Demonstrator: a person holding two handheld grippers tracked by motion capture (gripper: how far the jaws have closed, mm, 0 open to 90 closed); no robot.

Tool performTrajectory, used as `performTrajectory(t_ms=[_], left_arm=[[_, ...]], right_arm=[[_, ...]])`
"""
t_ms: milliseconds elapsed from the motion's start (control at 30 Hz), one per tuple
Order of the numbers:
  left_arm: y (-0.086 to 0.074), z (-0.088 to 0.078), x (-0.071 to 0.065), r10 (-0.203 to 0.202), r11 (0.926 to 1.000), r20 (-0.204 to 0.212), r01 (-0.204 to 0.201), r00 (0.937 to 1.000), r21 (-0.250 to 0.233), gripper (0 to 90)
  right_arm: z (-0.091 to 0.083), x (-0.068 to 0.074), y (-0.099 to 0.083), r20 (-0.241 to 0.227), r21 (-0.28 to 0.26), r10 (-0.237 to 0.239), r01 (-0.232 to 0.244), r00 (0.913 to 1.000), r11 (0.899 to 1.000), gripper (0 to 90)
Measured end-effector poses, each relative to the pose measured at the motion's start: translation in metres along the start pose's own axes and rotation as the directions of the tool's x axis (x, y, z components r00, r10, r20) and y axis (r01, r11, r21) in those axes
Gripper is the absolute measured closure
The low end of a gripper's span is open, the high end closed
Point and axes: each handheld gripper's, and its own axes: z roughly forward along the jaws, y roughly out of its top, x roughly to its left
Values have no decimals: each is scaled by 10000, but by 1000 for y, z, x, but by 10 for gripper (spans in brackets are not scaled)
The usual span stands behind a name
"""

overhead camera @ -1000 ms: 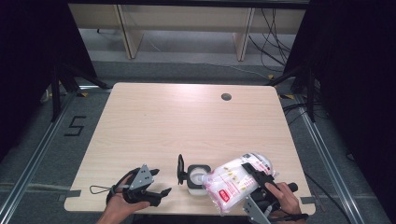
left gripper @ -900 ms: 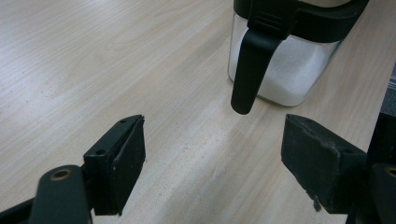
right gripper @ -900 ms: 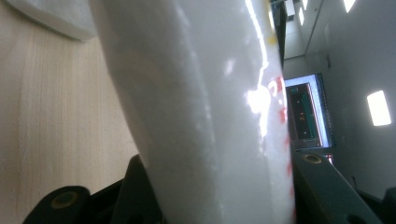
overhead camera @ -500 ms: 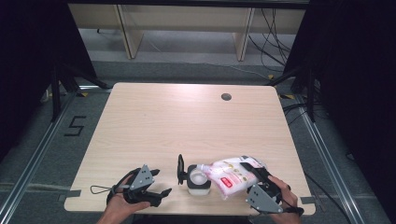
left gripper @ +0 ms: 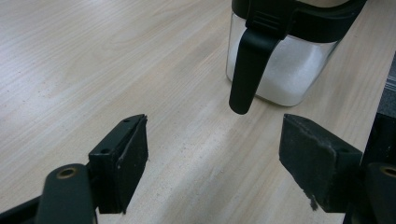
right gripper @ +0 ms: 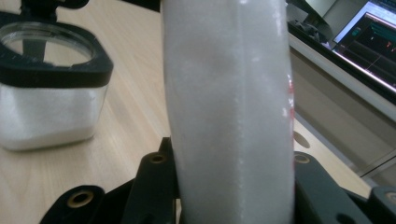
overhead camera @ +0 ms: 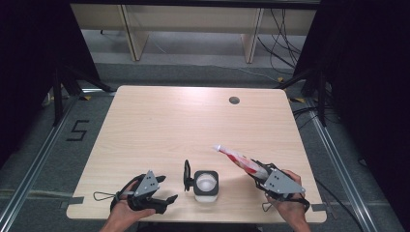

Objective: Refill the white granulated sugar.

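A clear square jar [overhead camera: 206, 185] with a black rim holds white powder, and its hinged lid [overhead camera: 186, 175] stands open on its left side. To the right of the jar, my right gripper [overhead camera: 260, 170] is shut on a white bag with red print [overhead camera: 237, 158]; its jaws have just been closing further on it. The bag points up and back-left, off the table. In the right gripper view the bag [right gripper: 229, 107] stands between the jaws, with the jar [right gripper: 46, 93] to the left. My left gripper [overhead camera: 167, 189] rests open left of the jar. In its own view the left gripper [left gripper: 215, 163] faces the jar [left gripper: 285, 70] and the hanging lid [left gripper: 247, 65].
The light wooden table [overhead camera: 169, 121] has a round cable hole [overhead camera: 234, 100] at its back right. The front edge lies just under both hands. A lit monitor [right gripper: 369, 37] stands beyond the table's side. Shelving and cables sit on the floor behind.
My right gripper has carried the bag to the right, away from above the jar, and turned it edge-on. The left gripper and the jar have stayed put.
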Motion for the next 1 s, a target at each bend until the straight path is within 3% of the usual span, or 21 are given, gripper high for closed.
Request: performTrajectory(t_ms=[100,267,333,367,433,467,533,633,767,833,867,900,1000], left_arm=[[-1,2,0,-237,9996,34,238,9997,-130,235],[-1,1,0,-25,10000,36,25,10000,-61,234],[-1,2,-1,-212,9998,51,212,9998,-49,234],[-1,2,-1,-231,9997,41,231,9997,-26,235],[-1,2,0,-11,10000,9,11,10000,-69,234],[-1,1,0,46,10000,-1,-46,10000,83,235],[-1,2,-1,-85,10000,4,85,10000,-30,234],[-1,1,0,104,9999,-64,-103,9999,60,234],[-1,1,0,51,10000,-22,-51,10000,62,234],[-1,0,0,124,9999,-78,-124,9999,84,233],[-1,1,-1,-151,9999,-26,151,9999,-38,233],[-1,1,-2,-236,9997,-29,236,9997,-42,234],[0,0,-1,-232,9997,-81,232,9997,-85,234]], right_arm=[[6,-6,-4,-54,-311,481,-483,9988,9984,682],[16,-14,-11,-319,-244,1272,-1280,9914,9915,684],[20,-19,-13,-139,-559,1085,-1091,9940,9925,684],[21,-18,-14,-296,-409,1623,-1634,9863,9857,684],[24,-21,-16,-323,-370,2022,-2033,9788,9784,684],[27,-24,-18,-148,-557,1955,-1960,9806,9790,684],[29,-27,-21,-246,-411,2105,-2114,9773,9765,684],[33,-27,-25,-112,-475,2321,-2324,9726,9715,684],[32,-27,-27,-283,-523,2637,-2648,9642,9629,684],[31,-27,-26,-307,-336,2610,-2620,9648,9645,684],[30,-26,-26,-273,-274,2688,-2696,9628,9626,684],[30,-27,-27,-220,-310,2509,-2515,9678,9674,683],[28,-28,-28,-273,-231,2559,-2566,9663,9662,683]])
